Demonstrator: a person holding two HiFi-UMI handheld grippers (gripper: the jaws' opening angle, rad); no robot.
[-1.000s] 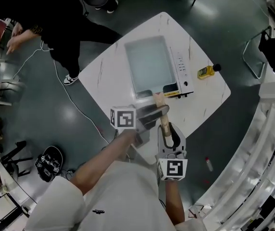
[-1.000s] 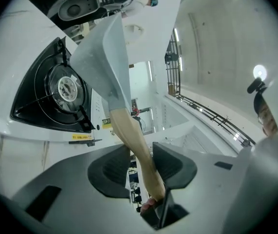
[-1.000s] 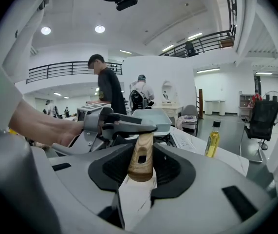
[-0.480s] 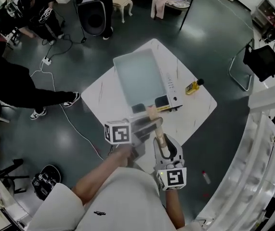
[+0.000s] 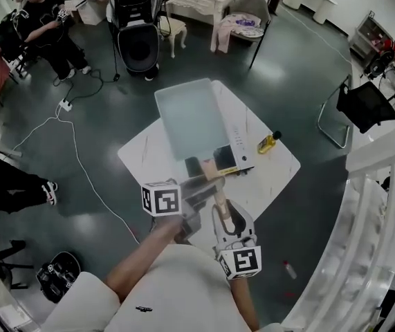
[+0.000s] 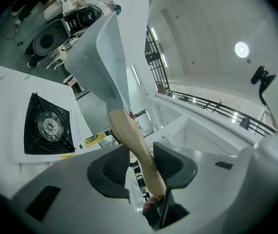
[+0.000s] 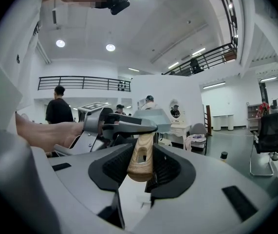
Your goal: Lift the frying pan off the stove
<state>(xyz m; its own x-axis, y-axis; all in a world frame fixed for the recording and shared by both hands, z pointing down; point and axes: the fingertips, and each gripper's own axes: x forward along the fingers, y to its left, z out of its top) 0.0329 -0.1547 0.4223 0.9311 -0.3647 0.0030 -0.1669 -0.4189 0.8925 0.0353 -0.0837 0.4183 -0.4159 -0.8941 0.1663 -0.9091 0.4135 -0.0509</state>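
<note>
Nearest me, the right gripper (image 7: 141,162) is clamped on the tail end of the wooden handle (image 7: 141,152). Just past it, the left gripper (image 6: 141,162) pinches the same handle from the left. The frying pan (image 5: 190,116) is up in the air, clear of the stove (image 5: 244,140) on the white table (image 5: 277,168).

Your frying pan (image 5: 189,116) is pale grey-blue, and its handle (image 7: 141,159) is light tan wood grain. Stove (image 6: 80,130) white, burner panel (image 6: 46,126) black, label (image 6: 94,139) yellow. Table (image 5: 142,154) white with faint grey veining. Your left gripper (image 6: 141,167) and right gripper (image 7: 141,165) have grey shells and black pads. Marker cubes (image 5: 161,199) white with black squares. Bottle (image 5: 268,142) yellow, cap black.
</note>
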